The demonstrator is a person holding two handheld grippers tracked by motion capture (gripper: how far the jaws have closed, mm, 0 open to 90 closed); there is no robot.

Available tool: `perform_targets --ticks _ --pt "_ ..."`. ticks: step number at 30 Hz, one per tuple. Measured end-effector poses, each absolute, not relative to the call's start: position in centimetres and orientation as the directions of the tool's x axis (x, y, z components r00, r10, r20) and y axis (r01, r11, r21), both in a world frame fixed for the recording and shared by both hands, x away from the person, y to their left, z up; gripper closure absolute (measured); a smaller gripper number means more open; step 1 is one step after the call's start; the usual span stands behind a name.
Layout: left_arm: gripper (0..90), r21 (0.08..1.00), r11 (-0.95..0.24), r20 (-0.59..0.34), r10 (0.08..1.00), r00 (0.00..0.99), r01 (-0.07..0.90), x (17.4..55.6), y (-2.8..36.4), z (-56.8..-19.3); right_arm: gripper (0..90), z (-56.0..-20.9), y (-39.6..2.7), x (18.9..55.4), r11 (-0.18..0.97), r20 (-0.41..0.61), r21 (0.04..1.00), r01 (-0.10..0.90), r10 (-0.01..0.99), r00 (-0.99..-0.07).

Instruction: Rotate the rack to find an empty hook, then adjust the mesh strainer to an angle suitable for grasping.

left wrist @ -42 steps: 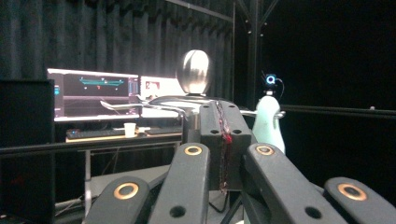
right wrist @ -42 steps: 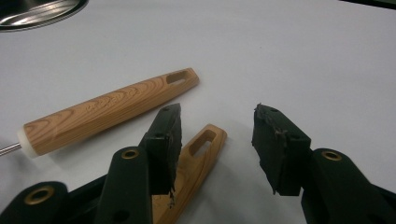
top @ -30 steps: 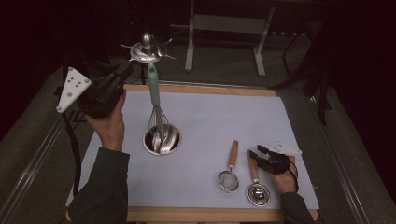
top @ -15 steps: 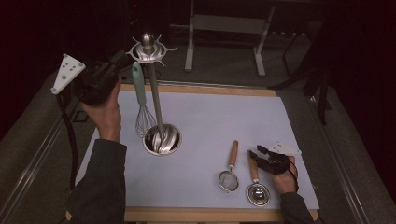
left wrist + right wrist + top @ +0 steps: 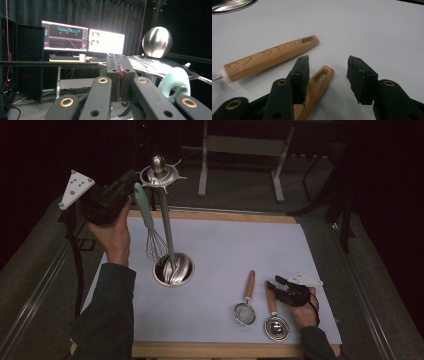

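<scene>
whisk [image 5: 150,227] hung upright, wires down, beside stand [image 5: 165,227] pole | left gripper [image 5: 131,185] jaws closed, apparently empty | right gripper [image 5: 274,284] jaws apart over wooden handles [image 5: 272,56]

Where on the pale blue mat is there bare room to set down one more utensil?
The pale blue mat is bare along its far right, beyond the steel utensil stand, and in the near-left middle. It is crowded near right, around the wooden-handled strainer, wooden-handled steel scoop and right gripper.

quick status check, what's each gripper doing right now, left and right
Left gripper: shut, nothing between its pads, beside the hanging whisk.
Right gripper: open, holding nothing, over a wooden handle.
</scene>
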State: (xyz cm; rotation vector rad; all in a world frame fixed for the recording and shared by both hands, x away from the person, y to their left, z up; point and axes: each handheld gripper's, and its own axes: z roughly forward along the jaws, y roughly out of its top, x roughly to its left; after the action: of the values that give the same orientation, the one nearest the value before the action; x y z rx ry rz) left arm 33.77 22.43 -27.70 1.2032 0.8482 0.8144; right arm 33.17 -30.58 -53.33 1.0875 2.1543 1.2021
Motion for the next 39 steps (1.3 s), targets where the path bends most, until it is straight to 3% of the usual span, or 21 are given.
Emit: perform_targets --ticks 15,39 --pt "87.4 0.998 0.062 -0.041 0.901 0.432 -0.035 32.3 23.6 -28.6 50.2 -53.3 -30.6 33.1 0.304 0.008 0.852 0.425 0.807 -0.591" --pt "86.2 0.997 -0.019 -0.016 0.891 0.454 0.073 31.6 25.6 -32.6 48.6 -53.4 -30.6 33.2 0.307 0.009 0.85 0.429 0.805 -0.593"
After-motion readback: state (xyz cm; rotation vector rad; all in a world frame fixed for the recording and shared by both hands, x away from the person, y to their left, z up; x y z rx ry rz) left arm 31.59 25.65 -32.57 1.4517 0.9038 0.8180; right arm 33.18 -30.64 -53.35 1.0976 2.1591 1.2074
